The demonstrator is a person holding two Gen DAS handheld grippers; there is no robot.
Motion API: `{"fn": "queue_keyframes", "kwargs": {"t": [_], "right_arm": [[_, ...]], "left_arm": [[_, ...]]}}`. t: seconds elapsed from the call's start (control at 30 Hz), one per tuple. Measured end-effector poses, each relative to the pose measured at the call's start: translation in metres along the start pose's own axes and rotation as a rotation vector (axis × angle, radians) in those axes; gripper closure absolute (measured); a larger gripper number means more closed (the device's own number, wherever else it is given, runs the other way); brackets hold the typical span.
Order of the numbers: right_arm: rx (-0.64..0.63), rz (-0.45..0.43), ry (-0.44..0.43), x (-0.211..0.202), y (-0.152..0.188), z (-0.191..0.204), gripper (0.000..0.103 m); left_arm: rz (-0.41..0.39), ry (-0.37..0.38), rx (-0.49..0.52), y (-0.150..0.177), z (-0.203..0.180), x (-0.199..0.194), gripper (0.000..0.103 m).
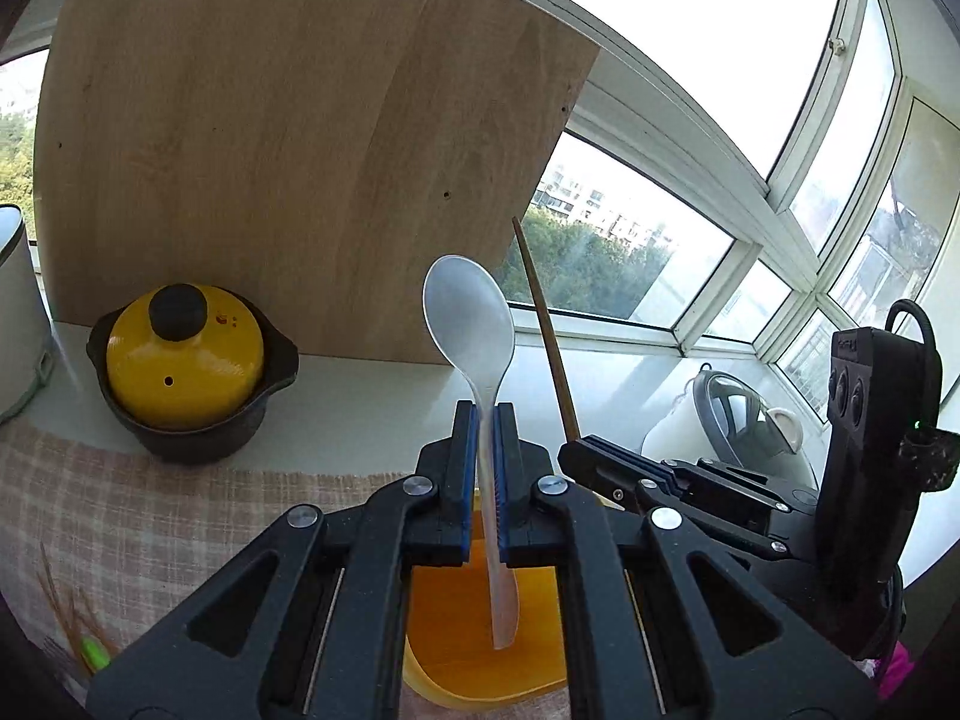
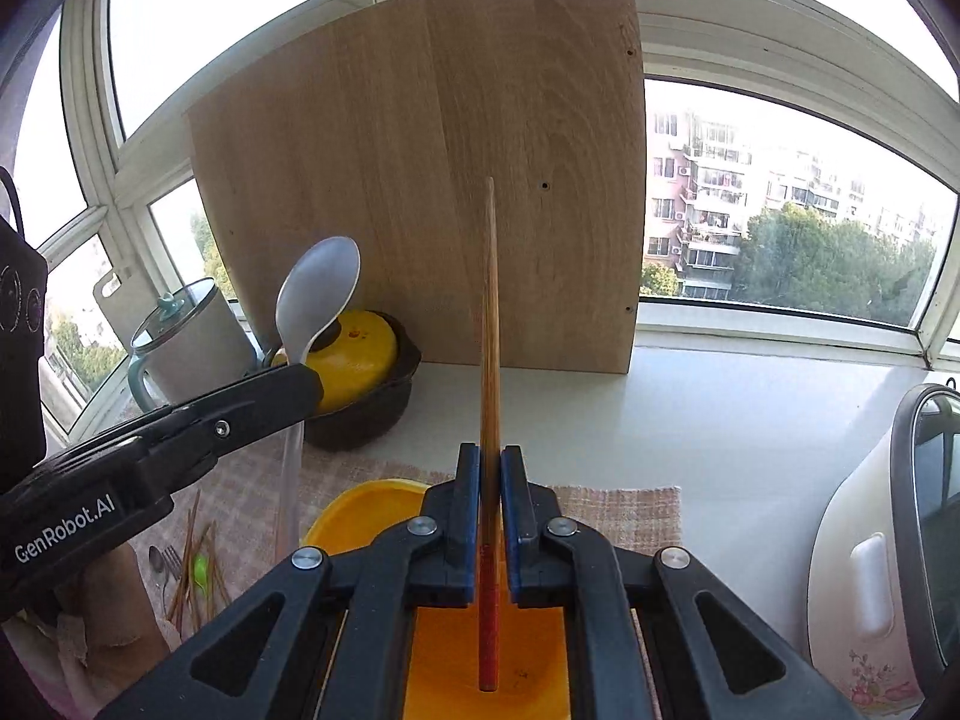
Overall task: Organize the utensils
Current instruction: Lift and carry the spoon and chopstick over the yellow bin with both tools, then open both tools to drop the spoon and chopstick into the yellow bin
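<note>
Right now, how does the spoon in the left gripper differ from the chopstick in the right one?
The spoon is translucent white plastic with a broad oval bowl; the chopstick is a thin, straight brown wooden stick, reddish at its lower end. The spoon's handle is flat, while the chopstick is slender throughout. Both stand tip up, clamped over the yellow container, in the left gripper and right gripper.

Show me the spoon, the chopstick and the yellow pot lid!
Clear plastic spoon (image 1: 469,306): left wrist view, on its bowl.
Wooden chopstick (image 2: 489,312): right wrist view, on its shaft.
Yellow pot lid (image 1: 198,381): left wrist view, on its dome.
</note>
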State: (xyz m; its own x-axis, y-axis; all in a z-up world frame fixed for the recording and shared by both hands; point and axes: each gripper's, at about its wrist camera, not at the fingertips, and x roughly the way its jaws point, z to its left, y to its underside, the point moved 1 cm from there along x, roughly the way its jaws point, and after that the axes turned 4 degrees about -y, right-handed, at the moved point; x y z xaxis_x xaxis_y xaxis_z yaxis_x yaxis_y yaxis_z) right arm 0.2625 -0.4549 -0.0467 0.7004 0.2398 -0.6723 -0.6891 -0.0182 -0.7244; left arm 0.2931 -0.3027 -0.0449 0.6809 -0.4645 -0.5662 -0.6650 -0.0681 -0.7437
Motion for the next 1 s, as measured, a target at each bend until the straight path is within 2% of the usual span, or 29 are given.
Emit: {"fn": "queue_keyframes", "kwargs": {"t": [0.33, 0.57, 0.63, 0.67, 0.7, 0.77, 0.87, 1.0], "right_arm": [[0.006, 0.027, -0.027, 0.008, 0.019, -0.011, 0.099], [0.006, 0.033, -0.036, 0.006, 0.024, -0.012, 0.098], [0.014, 0.033, -0.036, 0.004, 0.024, -0.012, 0.09], [0.019, 0.028, -0.033, 0.002, 0.024, -0.013, 0.076], [0.021, 0.019, -0.031, -0.002, 0.025, -0.013, 0.07], [0.018, 0.013, -0.028, -0.007, 0.026, -0.013, 0.07], [0.018, 0.005, -0.019, -0.015, 0.027, -0.014, 0.07], [0.04, 0.006, -0.026, -0.025, 0.031, -0.02, 0.07]], "left_arm": [[0.024, -0.035, 0.041, 0.023, -0.007, 0.011, 0.1], [0.028, -0.043, 0.067, 0.029, -0.011, 0.004, 0.1], [0.037, -0.071, 0.068, 0.03, -0.011, 0.002, 0.1], [0.039, -0.076, 0.063, 0.03, -0.01, 0.0, 0.1], [0.04, -0.078, 0.057, 0.031, -0.008, -0.002, 0.1], [0.044, -0.083, 0.05, 0.031, -0.007, -0.005, 0.098], [0.035, -0.087, 0.062, 0.032, -0.008, -0.01, 0.083], [0.019, -0.102, 0.055, 0.034, -0.009, -0.021, 0.083]]}}
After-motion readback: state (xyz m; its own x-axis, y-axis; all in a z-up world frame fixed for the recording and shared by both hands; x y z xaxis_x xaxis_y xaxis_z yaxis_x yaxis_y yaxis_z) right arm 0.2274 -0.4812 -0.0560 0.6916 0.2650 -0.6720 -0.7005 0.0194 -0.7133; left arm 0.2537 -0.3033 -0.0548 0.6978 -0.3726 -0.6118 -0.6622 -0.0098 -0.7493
